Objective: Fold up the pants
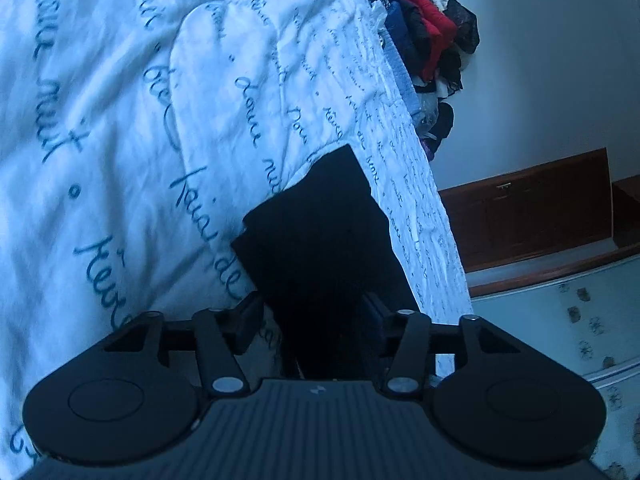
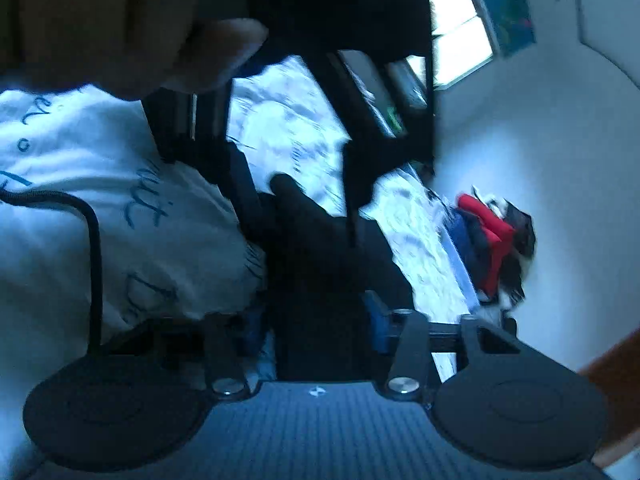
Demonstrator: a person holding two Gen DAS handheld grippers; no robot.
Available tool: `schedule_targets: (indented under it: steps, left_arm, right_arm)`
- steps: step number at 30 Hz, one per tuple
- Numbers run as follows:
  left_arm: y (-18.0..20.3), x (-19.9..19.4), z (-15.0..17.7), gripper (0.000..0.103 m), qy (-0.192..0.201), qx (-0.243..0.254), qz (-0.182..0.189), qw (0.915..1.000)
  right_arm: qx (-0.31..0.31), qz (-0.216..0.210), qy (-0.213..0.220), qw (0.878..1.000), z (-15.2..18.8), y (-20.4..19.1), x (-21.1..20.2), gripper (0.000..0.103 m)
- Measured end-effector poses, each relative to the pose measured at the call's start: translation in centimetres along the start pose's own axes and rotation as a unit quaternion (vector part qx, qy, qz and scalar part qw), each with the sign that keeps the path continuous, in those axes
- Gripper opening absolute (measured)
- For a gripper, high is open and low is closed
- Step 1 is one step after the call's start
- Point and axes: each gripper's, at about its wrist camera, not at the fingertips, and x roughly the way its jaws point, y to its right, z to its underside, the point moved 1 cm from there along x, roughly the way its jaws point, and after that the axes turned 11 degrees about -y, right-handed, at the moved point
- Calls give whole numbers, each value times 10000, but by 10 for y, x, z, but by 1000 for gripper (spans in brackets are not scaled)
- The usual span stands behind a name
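Observation:
The black pants (image 1: 320, 232) lie folded near the edge of a bed with a white cover printed with blue script (image 1: 120, 120). My left gripper (image 1: 316, 312) is shut on the near edge of the pants; dark cloth fills the gap between its fingers. In the right wrist view the pants (image 2: 320, 264) are a dark mass, and my right gripper (image 2: 316, 320) is shut on them too. The other gripper and the hand holding it (image 2: 120, 32) fill the top of that view, which is blurred.
A pile of red, dark and white clothes (image 1: 432, 40) sits past the bed's far edge, also in the right wrist view (image 2: 492, 240). A wooden chest (image 1: 528, 216) stands by the wall. A black cable (image 2: 90, 240) runs over the cover. A window (image 2: 460, 28) is behind.

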Motion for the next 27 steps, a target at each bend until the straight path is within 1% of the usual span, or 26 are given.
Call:
schedule_targets:
  steps: [1, 3, 5, 7, 9, 13, 14, 16, 17, 18, 19, 20, 21, 22, 23, 25, 27]
  left_arm:
    - [-2, 1, 0, 58, -43, -48, 56, 10000]
    - [-5, 5, 0, 59, -113, -131, 133, 9998]
    - [-5, 9, -2, 59, -152, -181, 204, 9995]
    - [-4, 15, -5, 59, -137, -259, 337, 9990]
    - [-2, 23, -11, 59, -79, -334, 513, 9981]
    - [8, 40, -22, 59, 83, -281, 679, 9973]
    - [10, 45, -25, 59, 98, -254, 667, 9974]
    - [13, 51, -31, 59, 92, -199, 575, 9981]
    - [13, 52, -32, 59, 88, -144, 553, 9983]
    - [14, 53, -33, 59, 82, -95, 538, 9985]
    - [14, 53, -34, 59, 77, -56, 537, 9985]
    - [15, 53, -35, 59, 75, -10, 529, 9986]
    - [15, 53, -35, 58, 87, 41, 495, 9987]
    - [16, 54, -36, 58, 99, 90, 451, 9989]
    - [18, 55, -36, 58, 115, 171, 386, 9990]
    - [22, 56, -35, 55, 161, 347, 220, 9990]
    - [25, 58, -35, 53, 188, 518, 36, 9985]
  right_arm:
    - [47, -126, 51, 9999, -1, 1, 2, 24]
    - [263, -283, 115, 9992, -1, 7, 10, 16]
    - [617, -420, 220, 9970, 0, 19, 11, 13]
    - [1216, -701, 330, 9895, 5, 37, 4, 12]
    - [1800, -989, 435, 9777, 9, 58, -1, 12]
    - [2618, -1596, 488, 9506, 22, 86, -3, 12]
    - [2719, -1805, 446, 9442, 24, 91, 1, 12]
    - [2650, -2331, 315, 9351, 27, 95, 2, 13]
    - [2592, -2486, 367, 9326, 30, 98, -3, 13]
    - [2616, -2624, 524, 9273, 34, 104, -11, 13]
    - [2757, -2733, 664, 9192, 39, 111, -19, 13]
    - [3029, -2824, 746, 9072, 45, 122, -20, 13]
    - [3347, -2854, 739, 8950, 52, 134, -18, 13]
    - [3646, -2821, 652, 8850, 58, 143, -12, 13]
    - [3845, -2719, 477, 8809, 64, 148, -4, 13]
    - [3942, -2483, -70, 8848, 70, 149, 19, 13]
    - [3836, -2552, -534, 8859, 72, 137, 41, 13]
